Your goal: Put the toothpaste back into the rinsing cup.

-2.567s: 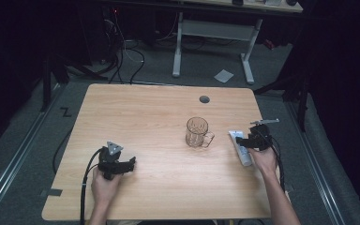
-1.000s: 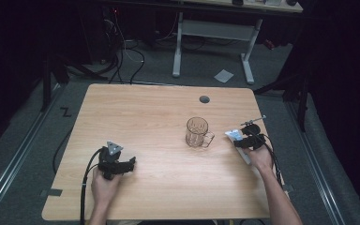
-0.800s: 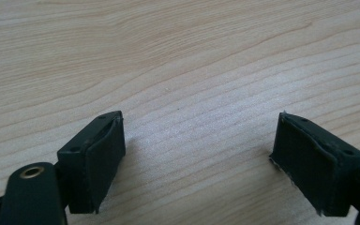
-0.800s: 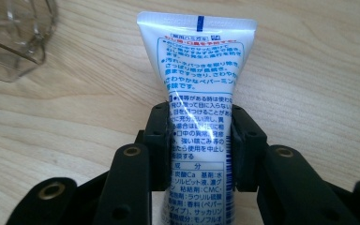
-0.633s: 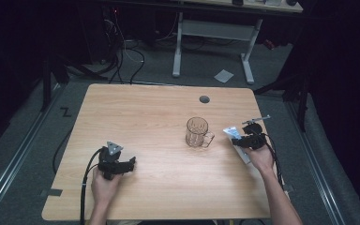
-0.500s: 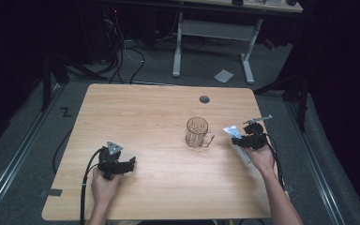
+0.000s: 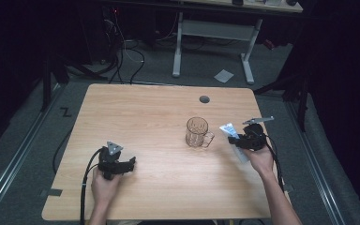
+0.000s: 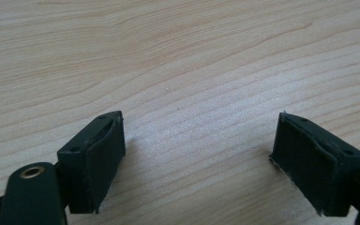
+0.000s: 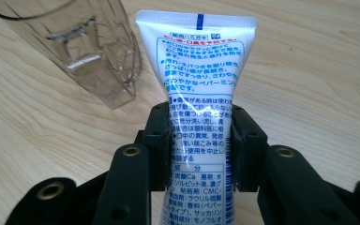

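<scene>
Just right of the glass mug [image 7: 198,132], right claw [image 9: 200,140] clamped on a white tube [image 9: 198,93], crimped end toward mug. Well left of mug, left claw [image 8: 199,159] gaped wide, low over bare bench [image 7: 145,112].

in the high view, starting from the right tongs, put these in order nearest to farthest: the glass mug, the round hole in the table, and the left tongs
1. Glass mug, just left of the right tongs, which hold a tube.
2. Round hole, toward the table's far edge.
3. Left tongs, across the table near its front left.
</scene>
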### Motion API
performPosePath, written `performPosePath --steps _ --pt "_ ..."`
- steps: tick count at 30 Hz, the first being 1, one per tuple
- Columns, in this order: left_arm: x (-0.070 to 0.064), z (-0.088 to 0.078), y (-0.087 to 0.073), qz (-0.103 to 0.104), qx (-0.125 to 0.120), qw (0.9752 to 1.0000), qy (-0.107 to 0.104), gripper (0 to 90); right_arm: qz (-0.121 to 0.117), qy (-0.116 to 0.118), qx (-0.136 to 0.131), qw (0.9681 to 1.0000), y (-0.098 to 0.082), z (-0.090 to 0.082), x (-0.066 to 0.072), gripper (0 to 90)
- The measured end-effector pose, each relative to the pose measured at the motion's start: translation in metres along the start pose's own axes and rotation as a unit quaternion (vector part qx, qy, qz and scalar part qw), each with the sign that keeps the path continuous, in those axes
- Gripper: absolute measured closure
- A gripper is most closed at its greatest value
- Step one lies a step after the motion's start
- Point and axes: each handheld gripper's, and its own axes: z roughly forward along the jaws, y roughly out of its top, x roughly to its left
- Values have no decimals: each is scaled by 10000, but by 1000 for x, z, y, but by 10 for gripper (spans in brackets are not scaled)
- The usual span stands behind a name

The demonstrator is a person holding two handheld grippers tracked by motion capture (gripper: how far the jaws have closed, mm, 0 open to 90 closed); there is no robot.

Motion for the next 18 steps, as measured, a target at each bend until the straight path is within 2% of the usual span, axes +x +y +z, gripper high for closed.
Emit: performPosePath --steps 6,11,18 --pt "0 0 0 1 0 10000 -1 176 -103 140 -190 9997 1 -7 8 652" --pt "0 0 0 1 -1 10000 -1 176 -98 248 -303 9992 2 -12 11 651" --pt "0 0 0 0 -1 10000 0 176 -300 360 -416 9980 6 -14 22 650"
